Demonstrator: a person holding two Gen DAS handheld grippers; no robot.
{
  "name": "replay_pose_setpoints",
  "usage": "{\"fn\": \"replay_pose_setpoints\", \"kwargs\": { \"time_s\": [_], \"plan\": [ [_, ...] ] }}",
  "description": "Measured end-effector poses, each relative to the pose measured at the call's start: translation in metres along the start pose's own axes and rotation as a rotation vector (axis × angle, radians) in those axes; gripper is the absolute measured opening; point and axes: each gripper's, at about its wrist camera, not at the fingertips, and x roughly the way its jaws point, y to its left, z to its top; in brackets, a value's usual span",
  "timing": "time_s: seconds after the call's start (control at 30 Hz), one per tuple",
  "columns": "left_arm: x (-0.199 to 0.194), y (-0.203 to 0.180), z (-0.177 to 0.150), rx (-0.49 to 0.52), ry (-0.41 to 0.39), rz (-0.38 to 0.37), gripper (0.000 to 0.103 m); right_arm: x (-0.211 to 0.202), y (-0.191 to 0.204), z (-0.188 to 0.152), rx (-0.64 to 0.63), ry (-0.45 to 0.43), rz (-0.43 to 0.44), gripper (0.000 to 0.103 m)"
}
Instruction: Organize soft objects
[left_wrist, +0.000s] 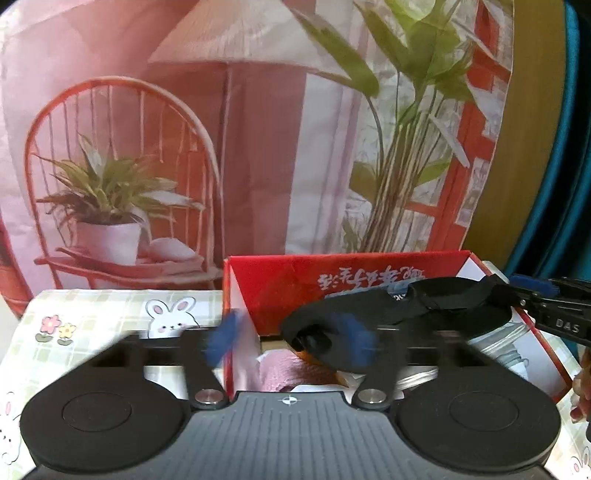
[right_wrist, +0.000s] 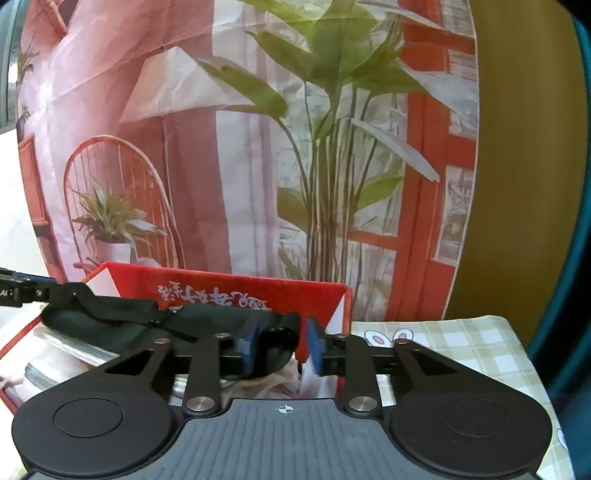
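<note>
A long black soft cloth hangs stretched over an open red box. My left gripper is open, its blurred blue pads wide apart on either side of the cloth's bunched left end. In the right wrist view the same cloth runs from the left gripper at the left edge to my right gripper. The cloth's other end lies between the right gripper's blue pads. The right pad stands apart from the cloth, so this gripper is open. The right gripper also shows at the right edge of the left wrist view.
The red box holds a pink cloth and plastic-wrapped pale items. It stands on a green checked tablecloth with rabbits. A printed backdrop of a chair and plants hangs close behind. A hand shows at the right edge.
</note>
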Motion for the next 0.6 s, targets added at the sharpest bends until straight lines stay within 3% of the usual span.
{"fn": "replay_pose_setpoints", "kwargs": {
  "time_s": [0.03, 0.1, 0.17, 0.2, 0.23, 0.33, 0.6],
  "plan": [
    [-0.002, -0.002, 0.001, 0.011, -0.009, 0.001, 0.085, -0.004, -0.001, 0.000, 0.004, -0.009, 0.002, 0.049],
    [-0.009, -0.007, 0.002, 0.041, -0.011, 0.011, 0.093, -0.012, -0.001, 0.002, 0.013, -0.024, 0.013, 0.062],
    [-0.018, -0.015, 0.005, 0.074, -0.010, 0.037, 0.099, -0.020, 0.001, 0.005, 0.012, -0.027, 0.027, 0.066],
    [-0.024, -0.019, 0.005, 0.091, -0.013, 0.051, 0.102, -0.024, 0.002, 0.008, 0.008, -0.026, 0.029, 0.075],
    [-0.031, -0.023, 0.006, 0.105, -0.018, 0.067, 0.103, -0.029, 0.004, 0.010, 0.003, -0.031, 0.031, 0.086],
    [-0.052, -0.032, 0.008, 0.134, -0.054, 0.088, 0.103, -0.047, 0.012, 0.017, -0.006, -0.058, 0.057, 0.102],
    [-0.126, -0.049, 0.014, 0.125, -0.176, 0.144, 0.103, -0.107, 0.031, 0.042, 0.024, -0.120, 0.063, 0.103]
  ]
}}
